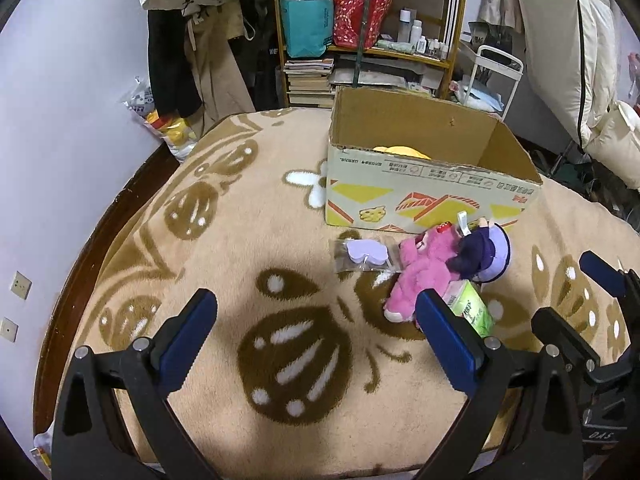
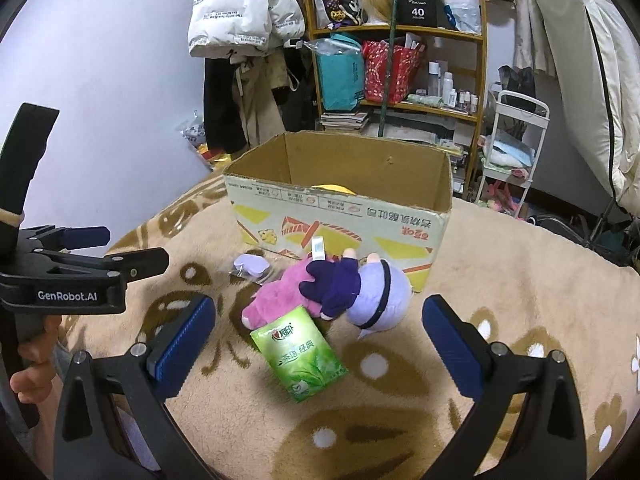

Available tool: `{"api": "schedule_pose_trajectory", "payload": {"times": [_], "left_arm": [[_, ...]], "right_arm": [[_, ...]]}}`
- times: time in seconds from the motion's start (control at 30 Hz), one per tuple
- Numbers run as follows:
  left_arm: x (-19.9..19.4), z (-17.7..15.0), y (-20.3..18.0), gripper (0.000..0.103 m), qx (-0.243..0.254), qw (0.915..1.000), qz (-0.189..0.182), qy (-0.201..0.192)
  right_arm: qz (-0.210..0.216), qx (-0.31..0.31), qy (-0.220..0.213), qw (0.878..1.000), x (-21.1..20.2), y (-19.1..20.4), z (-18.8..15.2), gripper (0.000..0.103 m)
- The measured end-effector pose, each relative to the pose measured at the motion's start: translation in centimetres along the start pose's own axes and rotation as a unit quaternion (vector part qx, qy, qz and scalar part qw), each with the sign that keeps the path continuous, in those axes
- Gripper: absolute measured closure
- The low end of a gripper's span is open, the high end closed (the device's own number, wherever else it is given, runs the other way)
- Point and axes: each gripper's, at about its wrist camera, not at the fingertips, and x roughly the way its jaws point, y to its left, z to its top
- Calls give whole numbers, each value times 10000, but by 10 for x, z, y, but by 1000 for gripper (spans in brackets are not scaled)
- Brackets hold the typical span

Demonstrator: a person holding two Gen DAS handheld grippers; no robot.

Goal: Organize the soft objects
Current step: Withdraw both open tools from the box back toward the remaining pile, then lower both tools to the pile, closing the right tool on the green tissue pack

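Observation:
An open cardboard box (image 1: 424, 188) (image 2: 340, 216) stands on a beige patterned blanket (image 1: 256, 248), with something yellow (image 1: 400, 151) inside. In front of it lie a pink plush (image 1: 420, 276) (image 2: 280, 292), a purple-headed doll in dark clothes (image 1: 486, 254) (image 2: 360, 288), a green tissue pack (image 1: 470, 308) (image 2: 302, 354) and a lilac item in a clear bag (image 1: 366, 254) (image 2: 252, 266). My left gripper (image 1: 316, 316) is open and empty, left of the toys. My right gripper (image 2: 320, 320) is open and empty, just before the tissue pack.
A wooden shelf (image 2: 400, 72) with bags, books and bottles stands behind the box. Hanging clothes (image 1: 208, 52), a white cart (image 2: 516, 152) and bedding (image 2: 580, 80) fill the back. The blanket's left edge drops to a dark wooden rim (image 1: 92, 240).

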Motion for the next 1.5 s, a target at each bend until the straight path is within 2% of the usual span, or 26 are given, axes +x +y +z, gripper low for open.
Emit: {"api": "schedule_pose_trajectory", "payload": {"times": [0.23,0.37,0.6,0.83,1.0,1.1,1.13,1.2,1.27,1.33,1.37,1.43,1.47,1.5], "left_arm": [[18,7,0,5,-69,9998,-78,157],[34,10,-2,5,-66,9992,-242,319],[59,21,-13,5,193,9986,-166,469],[80,33,-21,5,375,9968,-259,661],[93,34,-23,5,389,9948,-456,827],[102,34,-27,5,378,9928,-623,947],[107,34,-28,5,356,9915,-720,1025],[115,34,-29,5,340,9900,-788,1118],[123,35,-30,5,371,9894,-746,1191],[131,36,-32,5,394,9884,-745,1264],[135,37,-32,5,388,9878,-761,1302],[142,38,-34,5,359,9869,-796,1359],[144,38,-33,5,331,9869,-811,1358],[146,39,-33,5,290,9866,-842,1367]], "right_arm": [[-42,-17,157,9999,16,1,-2,0],[-156,8,242,9996,27,1,-3,0],[-22,48,459,9989,46,1,-3,0],[145,213,717,9971,59,-1,-6,0],[370,359,1023,9934,71,-2,-12,0],[348,326,1186,9918,80,0,-16,0],[309,340,1222,9914,82,0,-17,2],[319,374,1375,9893,89,-1,-19,18],[345,416,1510,9870,96,-3,-22,25],[345,425,1485,9874,97,-4,-22,38],[360,385,1458,9879,96,-4,-21,56],[259,323,1417,9890,95,-4,-19,69],[259,326,1386,9895,94,-4,-18,84],[188,319,1374,9898,94,-6,-17,88]]}}
